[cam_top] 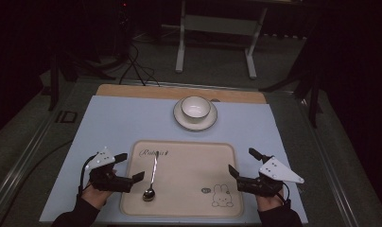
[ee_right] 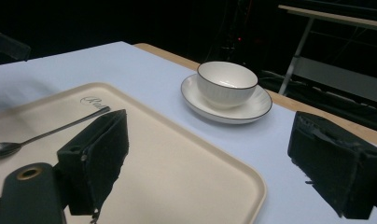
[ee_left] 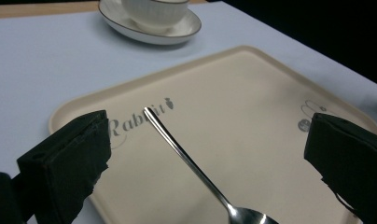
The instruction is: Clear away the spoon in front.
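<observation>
High view: the left gripper (cam_top: pixel 131 166) is held at the left edge of a cream tray (cam_top: pixel 189 203), its jaws parted and grasping nothing; the right gripper (cam_top: pixel 242 163) is held at the tray's right edge, jaws likewise spread and empty; a metal spoon (cam_top: pixel 151 179) is laid on the tray's left half, bowl nearest the person, just beside the left jaws; a white bowl (cam_top: pixel 195 108) is seated on a saucer (cam_top: pixel 179 118) beyond the tray; all is carried on a pale blue bench (cam_top: pixel 118 118); the room behind is dark.
</observation>
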